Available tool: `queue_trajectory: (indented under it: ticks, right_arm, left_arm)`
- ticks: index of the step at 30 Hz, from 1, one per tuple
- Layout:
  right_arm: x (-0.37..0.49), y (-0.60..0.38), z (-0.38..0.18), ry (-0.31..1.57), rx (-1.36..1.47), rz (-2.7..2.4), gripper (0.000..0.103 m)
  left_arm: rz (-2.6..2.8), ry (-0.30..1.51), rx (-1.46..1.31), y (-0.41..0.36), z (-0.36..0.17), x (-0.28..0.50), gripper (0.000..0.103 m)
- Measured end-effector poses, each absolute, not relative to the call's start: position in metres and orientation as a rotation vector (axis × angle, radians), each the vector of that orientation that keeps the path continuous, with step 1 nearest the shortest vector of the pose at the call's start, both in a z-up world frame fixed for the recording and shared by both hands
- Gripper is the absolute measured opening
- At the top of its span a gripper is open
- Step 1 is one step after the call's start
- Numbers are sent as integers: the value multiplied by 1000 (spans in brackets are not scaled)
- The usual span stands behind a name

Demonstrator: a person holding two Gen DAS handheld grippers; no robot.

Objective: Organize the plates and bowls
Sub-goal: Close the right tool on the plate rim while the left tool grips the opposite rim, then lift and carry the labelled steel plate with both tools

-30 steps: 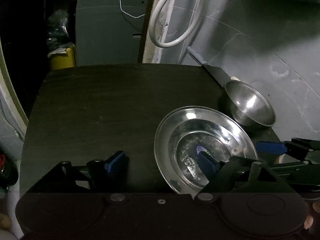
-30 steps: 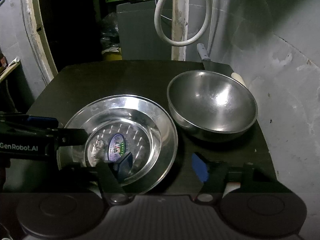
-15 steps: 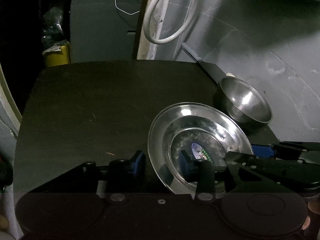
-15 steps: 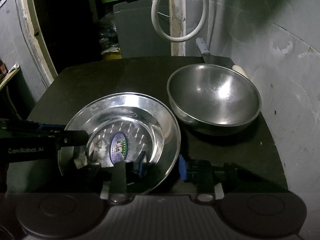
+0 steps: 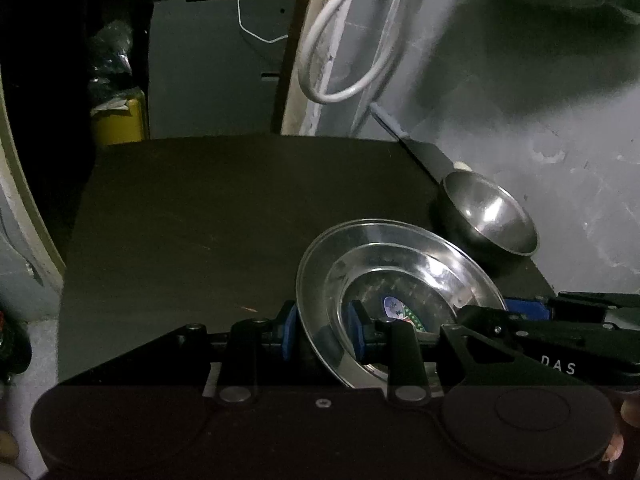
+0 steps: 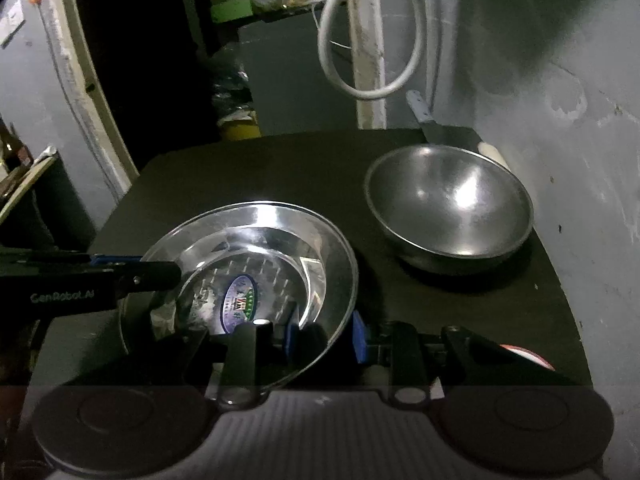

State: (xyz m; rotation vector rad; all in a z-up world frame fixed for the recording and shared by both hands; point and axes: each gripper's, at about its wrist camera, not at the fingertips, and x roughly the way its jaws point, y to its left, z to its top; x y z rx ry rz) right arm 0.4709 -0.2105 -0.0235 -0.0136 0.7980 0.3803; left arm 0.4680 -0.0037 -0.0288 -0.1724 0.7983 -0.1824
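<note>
- So both claws pinch the steel plate (image 6: 256,240): left claw (image 5: 320,330) on its left rim, right claw (image 6: 326,330) on its right rim, jaws nearly closed.
- Plate sits on the bench (image 5: 224,208) beside the bowl (image 6: 448,208).
- Probably light, stiff, slippery; rim grips are the way.

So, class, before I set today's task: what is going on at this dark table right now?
A person holds a hand-held gripper in each hand, and both are clamped on the rim of the same steel plate. The left hand-held gripper grips its left edge and the right hand-held gripper its near right edge, so the plate sits tilted. A steel bowl rests apart on the black table, towards the wall, untouched.
</note>
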Motion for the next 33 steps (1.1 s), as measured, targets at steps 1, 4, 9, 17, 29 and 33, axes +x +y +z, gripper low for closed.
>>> queue_trajectory:
  ticks: [1, 4, 9, 17, 29, 33]
  right_arm:
    - [469, -209, -21, 791, -13, 387, 31]
    - [462, -205, -13, 773, -14, 405, 31]
    - [446, -201, 0, 739, -15, 428, 31]
    - [410, -200, 12, 706, -7, 456, 31]
    - [348, -196, 22, 680, -17, 534, 31]
    - [323, -191, 22, 688, -35, 564, 31]
  left_arm:
    - [-181, 792, -172, -1, -26, 465, 30]
    - [-176, 772, -167, 4, -19, 457, 30]
    - [-172, 744, -160, 12, -8, 441, 30]
    - [-175, 709, -146, 19, 7, 407, 30]
    - [-178, 708, -118, 30, 18, 348, 30]
    - [-178, 724, -99, 35, 18, 323, 30]
